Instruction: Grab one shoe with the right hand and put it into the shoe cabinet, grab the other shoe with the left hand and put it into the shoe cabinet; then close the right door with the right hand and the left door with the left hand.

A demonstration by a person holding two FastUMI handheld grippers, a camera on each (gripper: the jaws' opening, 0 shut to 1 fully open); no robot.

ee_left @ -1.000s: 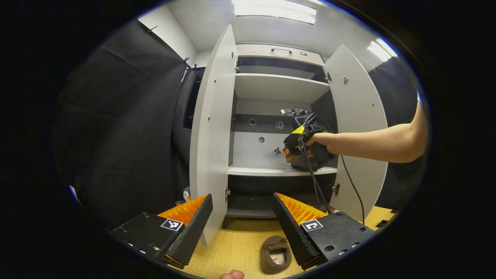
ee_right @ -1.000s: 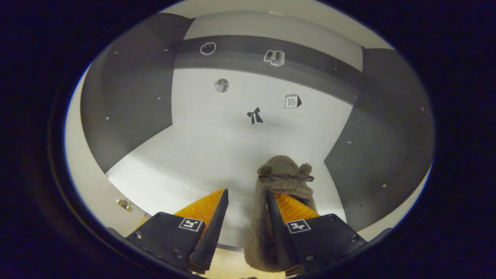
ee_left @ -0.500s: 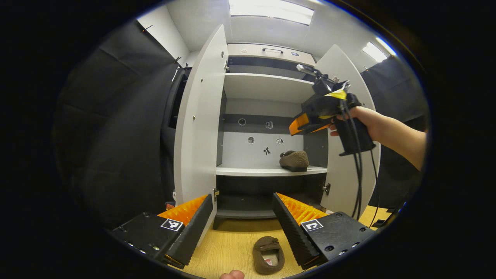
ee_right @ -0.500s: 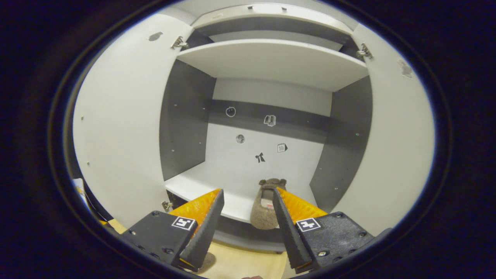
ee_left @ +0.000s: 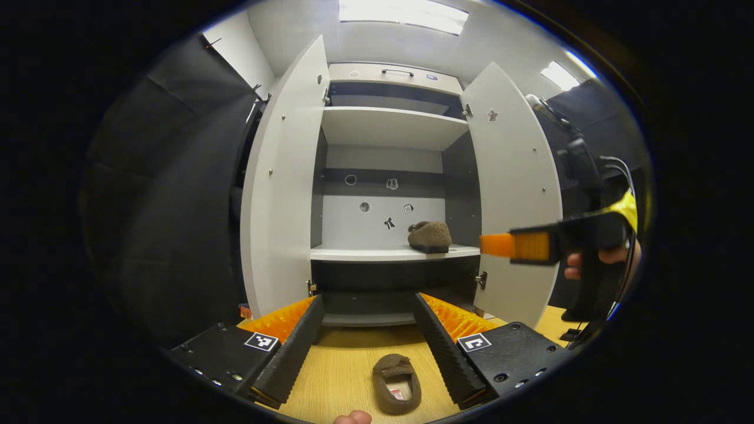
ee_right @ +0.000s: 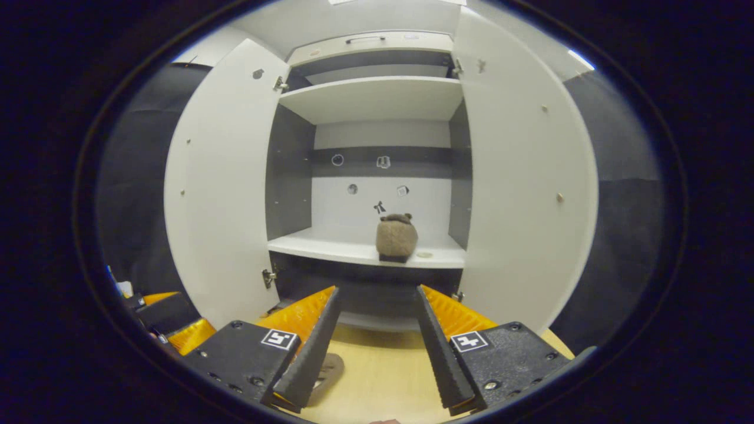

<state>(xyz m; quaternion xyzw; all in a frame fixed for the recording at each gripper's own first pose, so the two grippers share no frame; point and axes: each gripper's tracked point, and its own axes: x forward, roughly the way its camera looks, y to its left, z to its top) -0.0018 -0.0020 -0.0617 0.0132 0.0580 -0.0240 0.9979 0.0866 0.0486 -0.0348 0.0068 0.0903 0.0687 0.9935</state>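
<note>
Left gripper (ee_left: 368,312) fingers apart, nothing between. Second shoe (ee_left: 396,383) on wooden floor (ee_left: 336,377) at 6 o'clock, between fingers. First shoe (ee_left: 430,236) on cabinet shelf (ee_left: 365,254), 1 o'clock (right side). Right gripper (ee_right: 377,306) spread wide, empty. Both doors (ee_left: 277,194) ajar.

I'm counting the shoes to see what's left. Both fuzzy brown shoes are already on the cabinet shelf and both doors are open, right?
Not quite. One brown shoe sits on the cabinet shelf; the other shoe is on the wooden floor in front, between the open left gripper fingers, as the left gripper view shows. Both doors, the left door and the right door, are open.
</note>
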